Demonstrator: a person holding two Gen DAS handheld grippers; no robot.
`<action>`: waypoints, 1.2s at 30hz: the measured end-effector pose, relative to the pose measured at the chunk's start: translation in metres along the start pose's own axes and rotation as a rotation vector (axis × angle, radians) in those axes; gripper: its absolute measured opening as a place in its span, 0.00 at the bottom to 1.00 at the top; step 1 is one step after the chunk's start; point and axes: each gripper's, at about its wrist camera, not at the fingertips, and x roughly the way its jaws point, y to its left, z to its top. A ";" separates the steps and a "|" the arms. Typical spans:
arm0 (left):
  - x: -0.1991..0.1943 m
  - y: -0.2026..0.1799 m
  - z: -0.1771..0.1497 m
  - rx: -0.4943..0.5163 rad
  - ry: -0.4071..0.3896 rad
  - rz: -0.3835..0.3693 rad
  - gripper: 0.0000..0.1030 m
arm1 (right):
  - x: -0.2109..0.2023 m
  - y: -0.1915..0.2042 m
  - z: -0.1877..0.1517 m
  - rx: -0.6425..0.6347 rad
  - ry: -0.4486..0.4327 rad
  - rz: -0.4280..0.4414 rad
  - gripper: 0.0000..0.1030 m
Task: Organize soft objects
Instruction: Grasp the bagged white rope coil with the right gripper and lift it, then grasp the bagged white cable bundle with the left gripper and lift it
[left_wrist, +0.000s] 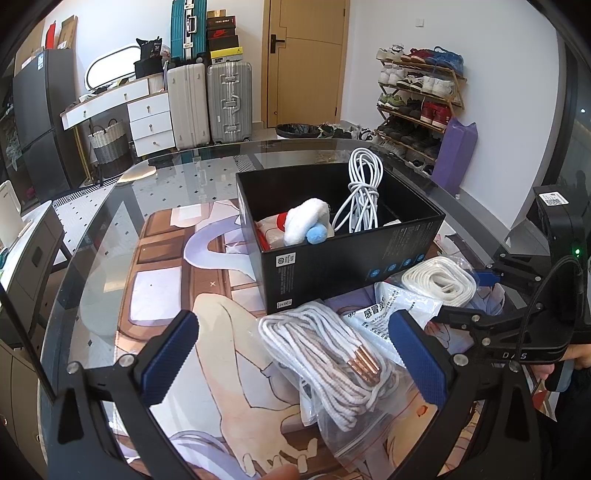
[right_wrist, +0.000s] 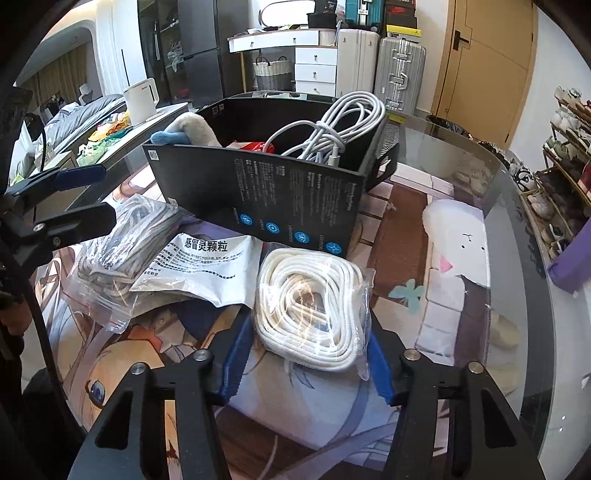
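Left wrist view: the left tongs (left_wrist: 291, 354) stand wide, holding nothing, with a bagged bundle of white laces (left_wrist: 328, 354) on the surface (left_wrist: 110, 236) between their fingers; the black box (left_wrist: 347, 243) sits just beyond.

Right wrist view: the right tongs (right_wrist: 306, 354) stand partly spread around a bagged coil of white rope (right_wrist: 314, 306); whether the pads press it, I cannot tell.

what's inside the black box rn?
In the black box: a bundled white cable, a white plush toy with a blue pompom, and something red-and-white under the plush. The box floor and whatever lies beneath those items are covered.
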 end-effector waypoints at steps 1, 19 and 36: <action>0.000 0.000 0.001 0.000 0.000 -0.001 1.00 | -0.001 -0.001 0.000 0.002 -0.002 -0.001 0.53; 0.004 -0.004 -0.004 0.010 0.050 -0.031 1.00 | -0.047 -0.014 0.005 0.012 -0.113 -0.006 0.52; 0.024 -0.008 -0.014 -0.016 0.155 -0.053 0.99 | -0.055 -0.010 0.008 -0.004 -0.136 0.014 0.52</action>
